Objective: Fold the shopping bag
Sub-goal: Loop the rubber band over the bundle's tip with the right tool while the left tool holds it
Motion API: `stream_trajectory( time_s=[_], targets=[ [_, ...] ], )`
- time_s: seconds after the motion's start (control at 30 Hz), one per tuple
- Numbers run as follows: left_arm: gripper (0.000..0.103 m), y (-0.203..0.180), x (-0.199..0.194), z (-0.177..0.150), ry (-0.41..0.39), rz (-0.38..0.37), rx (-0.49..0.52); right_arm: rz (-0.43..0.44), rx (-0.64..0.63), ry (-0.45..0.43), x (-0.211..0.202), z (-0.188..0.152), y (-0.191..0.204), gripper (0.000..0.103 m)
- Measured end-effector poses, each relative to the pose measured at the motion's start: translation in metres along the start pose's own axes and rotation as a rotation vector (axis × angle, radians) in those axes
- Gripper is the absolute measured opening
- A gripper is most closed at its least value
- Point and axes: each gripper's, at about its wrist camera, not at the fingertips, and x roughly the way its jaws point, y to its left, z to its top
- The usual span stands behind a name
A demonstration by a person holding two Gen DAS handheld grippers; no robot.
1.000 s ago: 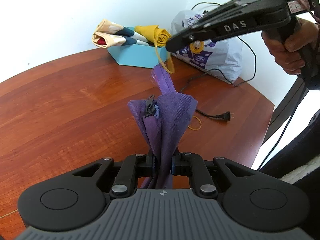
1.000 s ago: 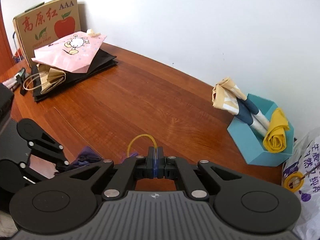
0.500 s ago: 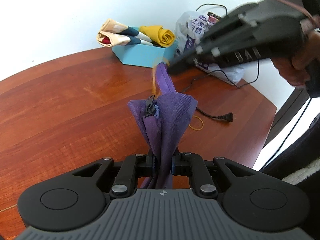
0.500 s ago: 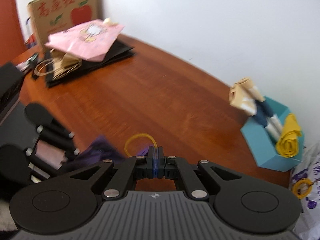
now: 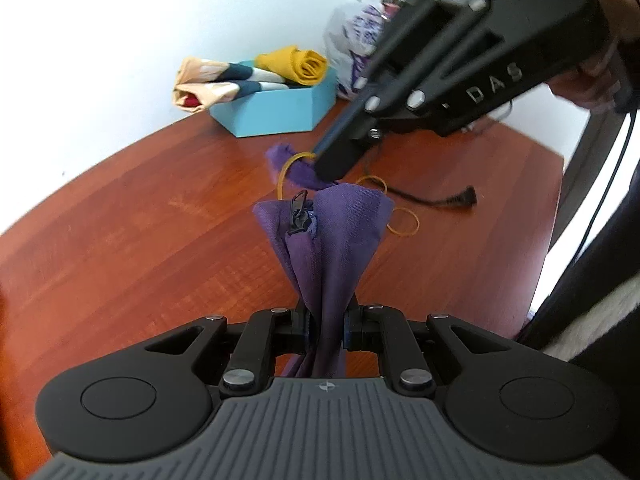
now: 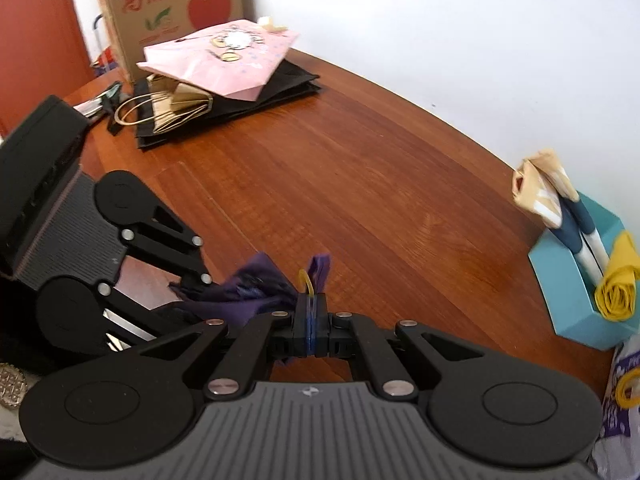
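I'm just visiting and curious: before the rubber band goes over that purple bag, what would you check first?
1. Left gripper clamps the rolled purple bag: ok.
2. Right gripper pinches the rubber band: ok.
3. Band loop open wide enough for the bag: cannot tell.
4. Band reaches the bag's handle: ok.
5. Bag roll tight, not unrolling: cannot tell.
6. Spare bands on the table stay clear: ok.
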Motion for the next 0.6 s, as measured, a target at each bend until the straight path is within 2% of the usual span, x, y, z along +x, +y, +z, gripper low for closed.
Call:
stream_trajectory(
  time_s=[0.23,0.6],
  targets=[
    [0.015,-0.009,0.003,0.002,0.034,0.031,0.137,0.041,-0.053,0.0,-0.001,0.005,0.01,0.0],
    [0.015,-0.02,0.006,0.001,0.058,0.045,0.297,0.03,-0.109,0.004,-0.003,0.006,0.016,0.0]
  ],
)
